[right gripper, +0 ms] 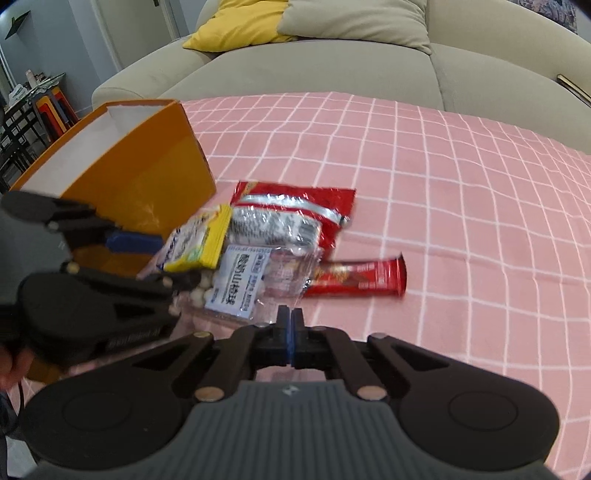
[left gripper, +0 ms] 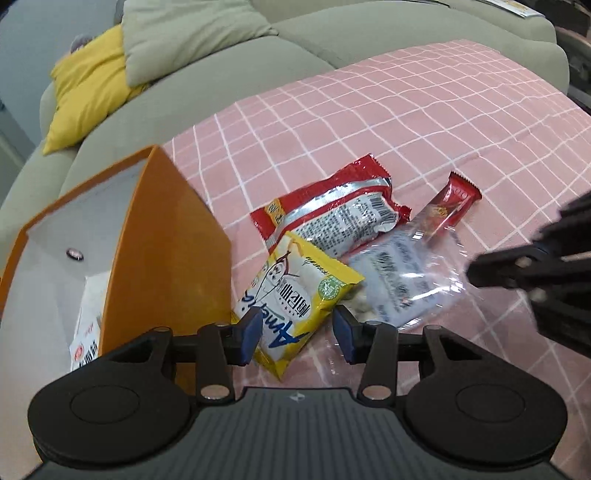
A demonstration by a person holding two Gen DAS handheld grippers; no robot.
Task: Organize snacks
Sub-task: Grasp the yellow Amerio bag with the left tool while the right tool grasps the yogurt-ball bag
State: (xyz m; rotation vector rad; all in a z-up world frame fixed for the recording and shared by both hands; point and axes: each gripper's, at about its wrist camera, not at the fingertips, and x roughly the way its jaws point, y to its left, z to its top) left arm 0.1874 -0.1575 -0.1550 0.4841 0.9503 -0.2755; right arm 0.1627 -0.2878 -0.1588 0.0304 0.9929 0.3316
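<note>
From the left wrist camera, the left gripper (left gripper: 297,334) is held low and level over a pink checked cloth (left gripper: 424,122), its blue-padded fingers spread wide on either side of the near end of a yellow packet (left gripper: 295,295). The pads are beside the packet without visibly pressing it. Just left of the packet stands an orange box (left gripper: 166,240) with a white inside, open at the top, and a white packet (left gripper: 86,339) lies in it. Beyond the yellow packet, a red and silver bag (left gripper: 332,210) lies flat, partly under it. A clear bag with a white label (left gripper: 402,277) lies to the right, touching both, and a red bar (left gripper: 450,205) lies slanted at the far right of the pile. The right gripper (left gripper: 524,269) comes in from the right edge, blurred, its tip over the clear bag's edge.

From the right wrist camera, the right gripper (right gripper: 290,332) points forward over the cloth (right gripper: 443,166), its two blue pads pressed together with nothing between them, just short of the clear bag (right gripper: 255,284). The left gripper (right gripper: 147,258) reaches in from the left, blurred, one blue finger beside the box (right gripper: 147,177) and the yellow packet (right gripper: 199,243) between its fingers. The red and silver bag (right gripper: 295,214) and the red bar (right gripper: 362,282) lie beyond. A grey-green sofa (right gripper: 295,70) with a yellow cushion (right gripper: 236,26) stands behind.
</note>
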